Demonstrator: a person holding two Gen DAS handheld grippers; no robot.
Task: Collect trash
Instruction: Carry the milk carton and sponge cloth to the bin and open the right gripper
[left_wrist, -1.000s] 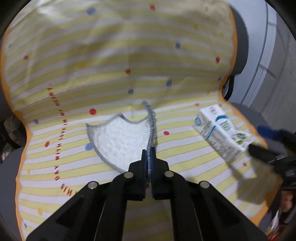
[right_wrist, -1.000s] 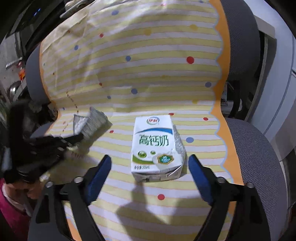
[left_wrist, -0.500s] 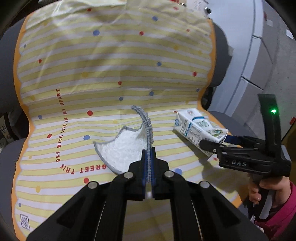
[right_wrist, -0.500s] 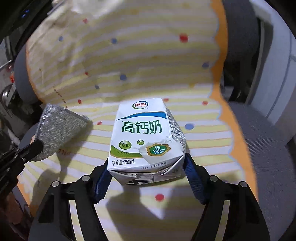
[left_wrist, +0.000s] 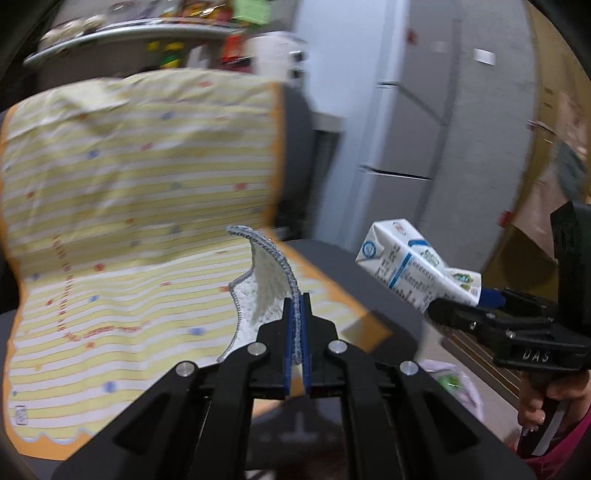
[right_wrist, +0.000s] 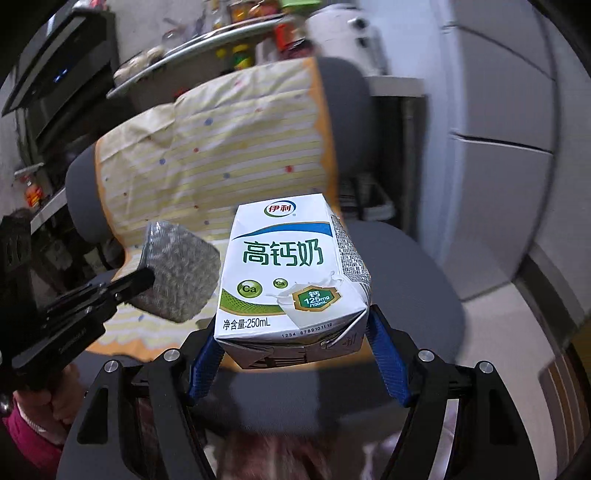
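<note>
We have both pieces of trash lifted clear of the striped chair cover (left_wrist: 129, 229), probably to carry them to a bin: our left gripper (left_wrist: 295, 314) is clamped on the edge of the grey-trimmed scrap (left_wrist: 264, 284), and our right gripper (right_wrist: 295, 354) squeezes the milk carton (right_wrist: 291, 277) by its base. Both tools point forward, side by side above the grey chair seat (right_wrist: 413, 280), the carton tilted up ahead of its fingers.

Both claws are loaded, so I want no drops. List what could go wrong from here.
1. The left claw pinches only the thin edge of the pad; a swing could pull it free.
2. The right claw grips the carton only near its bottom end, so it may tip or slide out.
</note>
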